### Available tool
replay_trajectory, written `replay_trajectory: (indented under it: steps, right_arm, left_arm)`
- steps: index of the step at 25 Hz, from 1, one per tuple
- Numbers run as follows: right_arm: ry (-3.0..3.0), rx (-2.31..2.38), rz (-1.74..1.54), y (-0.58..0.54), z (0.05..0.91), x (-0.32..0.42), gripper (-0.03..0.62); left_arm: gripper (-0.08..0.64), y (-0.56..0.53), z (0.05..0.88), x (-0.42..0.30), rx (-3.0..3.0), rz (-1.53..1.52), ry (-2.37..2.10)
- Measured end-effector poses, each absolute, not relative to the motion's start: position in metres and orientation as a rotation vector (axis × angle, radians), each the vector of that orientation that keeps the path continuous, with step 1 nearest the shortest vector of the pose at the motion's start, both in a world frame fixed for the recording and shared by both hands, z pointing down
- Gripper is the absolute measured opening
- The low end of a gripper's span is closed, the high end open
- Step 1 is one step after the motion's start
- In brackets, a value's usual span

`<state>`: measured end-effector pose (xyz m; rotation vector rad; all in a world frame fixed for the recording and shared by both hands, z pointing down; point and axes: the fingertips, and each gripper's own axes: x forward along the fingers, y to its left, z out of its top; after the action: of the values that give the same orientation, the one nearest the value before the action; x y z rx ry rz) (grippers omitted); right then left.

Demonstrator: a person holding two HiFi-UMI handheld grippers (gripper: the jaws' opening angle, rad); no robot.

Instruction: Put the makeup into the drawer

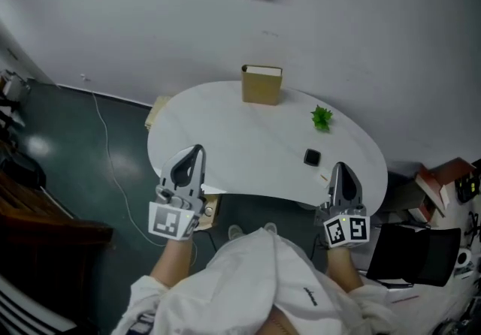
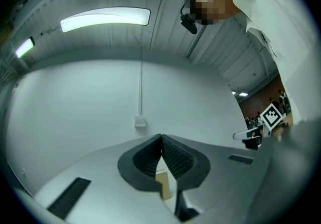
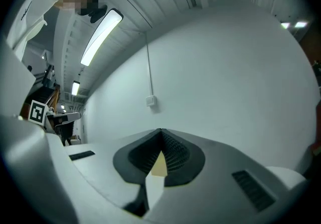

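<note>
Shut tip to tip on nothing, the left gripper (image 1: 197, 152) as well as the right gripper (image 1: 340, 169), both over the near rim of the white table (image 1: 225, 131). Just ahead and left of the right gripper, untouched, the small black makeup case (image 1: 312, 157); beyond it a green plant (image 1: 322, 117). Farther ahead, between the two grippers' lines, at the table's far edge, the brown drawer box (image 1: 261, 86).

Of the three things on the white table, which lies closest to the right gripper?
The small black square item, just ahead of the right gripper; the green plant and tan box sit farther back.
</note>
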<state>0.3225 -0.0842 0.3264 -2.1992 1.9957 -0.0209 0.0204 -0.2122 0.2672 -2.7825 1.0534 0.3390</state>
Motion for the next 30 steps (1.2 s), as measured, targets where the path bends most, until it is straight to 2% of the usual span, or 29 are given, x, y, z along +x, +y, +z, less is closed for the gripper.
replay_trajectory:
  steps: [9, 30]
  right_arm:
    - [1.886, -2.243, 0.04, -0.049, 0.31, 0.364, 0.017]
    - [1.888, -2.237, 0.021, -0.059, 0.314, 0.382, 0.017]
  left_arm:
    - [0.026, -0.21, 0.25, 0.01, -2.665, 0.374, 1.117]
    - [0.026, -0.218, 0.25, 0.035, -2.719, 0.318, 1.116]
